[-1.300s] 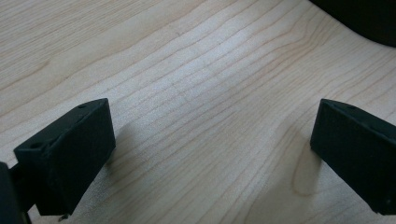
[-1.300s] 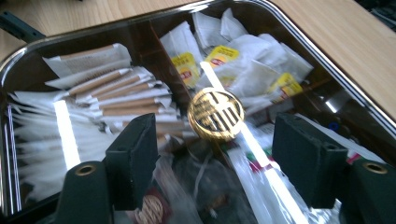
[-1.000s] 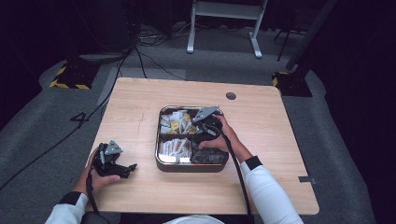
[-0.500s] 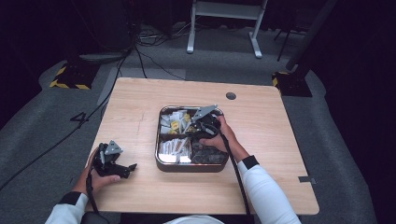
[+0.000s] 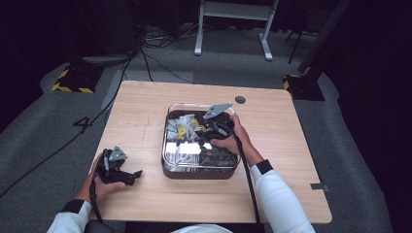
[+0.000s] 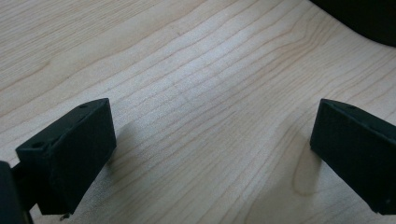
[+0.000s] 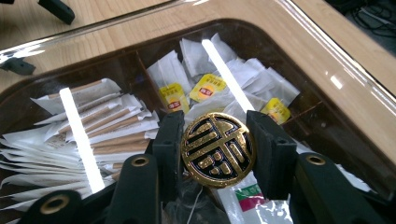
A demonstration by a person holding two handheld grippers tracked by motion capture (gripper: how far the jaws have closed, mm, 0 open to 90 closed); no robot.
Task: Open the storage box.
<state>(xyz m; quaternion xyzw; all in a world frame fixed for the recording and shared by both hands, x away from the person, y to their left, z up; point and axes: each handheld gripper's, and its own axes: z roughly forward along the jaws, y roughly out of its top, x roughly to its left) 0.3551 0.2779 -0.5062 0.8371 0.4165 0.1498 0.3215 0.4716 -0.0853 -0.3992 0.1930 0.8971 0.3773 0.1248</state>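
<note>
Between the right gripper's (image 7: 217, 149) closed jaws, a round gold-and-black knob (image 7: 217, 149), clamped above the compartmented box (image 7: 327, 88).

You are working in a lab or studio set up for recording, not a home. Your wooden table (image 5: 145, 116) stands alone on grey carpet (image 5: 43, 145), with dark surroundings and loose cables (image 5: 160, 58) running across the floor behind it. Black-and-yellow hazard-striped bases (image 5: 73, 80) and a white metal stand (image 5: 233, 24) sit around the table.

Stylised Chinese character on gold knob (image 7: 217, 150)
</note>
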